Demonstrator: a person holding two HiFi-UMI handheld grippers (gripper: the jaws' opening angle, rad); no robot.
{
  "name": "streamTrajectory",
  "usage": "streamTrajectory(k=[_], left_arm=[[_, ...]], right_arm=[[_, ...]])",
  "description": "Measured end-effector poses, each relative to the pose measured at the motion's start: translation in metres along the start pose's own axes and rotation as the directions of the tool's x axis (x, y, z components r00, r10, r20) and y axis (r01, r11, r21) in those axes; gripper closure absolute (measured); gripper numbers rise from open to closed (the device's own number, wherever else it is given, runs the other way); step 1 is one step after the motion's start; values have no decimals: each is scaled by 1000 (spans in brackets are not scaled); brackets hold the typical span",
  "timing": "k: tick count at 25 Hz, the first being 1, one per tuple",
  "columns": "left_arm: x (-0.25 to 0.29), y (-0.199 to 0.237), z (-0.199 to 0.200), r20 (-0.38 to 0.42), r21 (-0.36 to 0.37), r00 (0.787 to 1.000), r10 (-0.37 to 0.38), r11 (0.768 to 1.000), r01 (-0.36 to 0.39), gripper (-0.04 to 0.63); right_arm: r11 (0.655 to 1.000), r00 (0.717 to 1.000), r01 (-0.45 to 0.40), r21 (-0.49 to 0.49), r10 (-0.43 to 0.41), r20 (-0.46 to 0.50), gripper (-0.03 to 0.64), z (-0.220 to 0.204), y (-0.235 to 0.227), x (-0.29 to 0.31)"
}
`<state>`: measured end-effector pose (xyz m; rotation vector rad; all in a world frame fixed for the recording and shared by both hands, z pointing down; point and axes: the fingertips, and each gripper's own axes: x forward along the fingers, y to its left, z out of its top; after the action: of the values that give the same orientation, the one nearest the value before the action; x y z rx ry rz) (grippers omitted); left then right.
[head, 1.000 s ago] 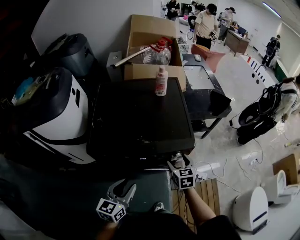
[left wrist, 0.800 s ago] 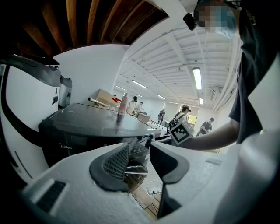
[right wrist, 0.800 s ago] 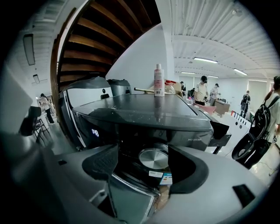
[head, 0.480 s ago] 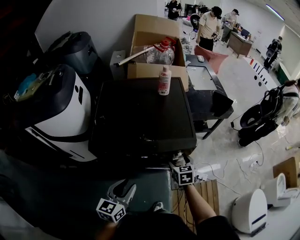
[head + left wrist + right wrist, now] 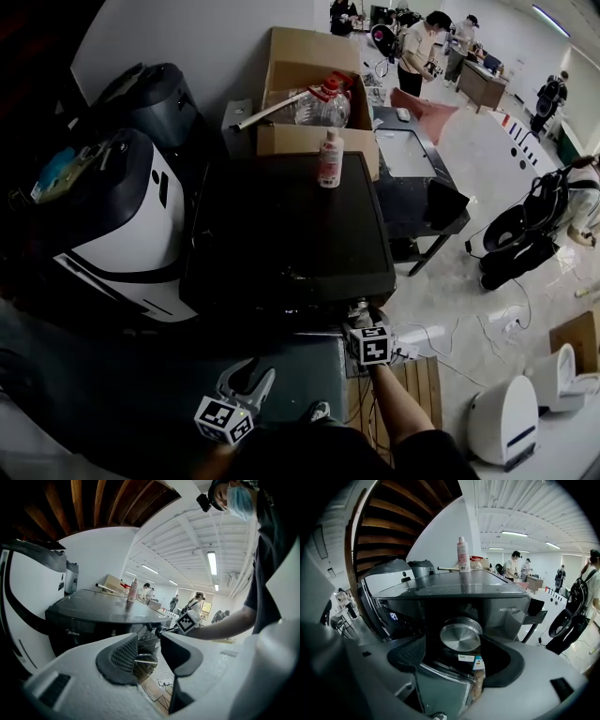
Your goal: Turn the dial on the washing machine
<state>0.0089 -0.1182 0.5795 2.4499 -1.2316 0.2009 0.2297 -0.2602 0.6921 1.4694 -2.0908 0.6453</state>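
Two grippers, both released; right one is at the dial.
Right gripper (image 5: 457,657) sits at the washer's (image 5: 281,234) front right corner, jaws spread either side of the silver dial (image 5: 460,637). The dial lies between and just past the pads, and I see no contact. Left gripper (image 5: 147,641) is low, in front of the washer and left of the right one, jaws apart with nothing between. A bottle (image 5: 329,159) stands upright on the far edge of the lid, with a box (image 5: 309,66) behind it.
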Motion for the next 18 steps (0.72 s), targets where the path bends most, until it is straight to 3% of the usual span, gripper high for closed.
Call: streamTrajectory(k=[9,18], left_arm=[[-5,5,1,-12,10,1000,-28,1000,28,446],[3,5,16,-24,39,989,-143,989,144,446]], right_arm=[[997,998,46,70,-49,49,278,2,4,-15],[986,985,97,136,-115,128,297,15,19,-67]])
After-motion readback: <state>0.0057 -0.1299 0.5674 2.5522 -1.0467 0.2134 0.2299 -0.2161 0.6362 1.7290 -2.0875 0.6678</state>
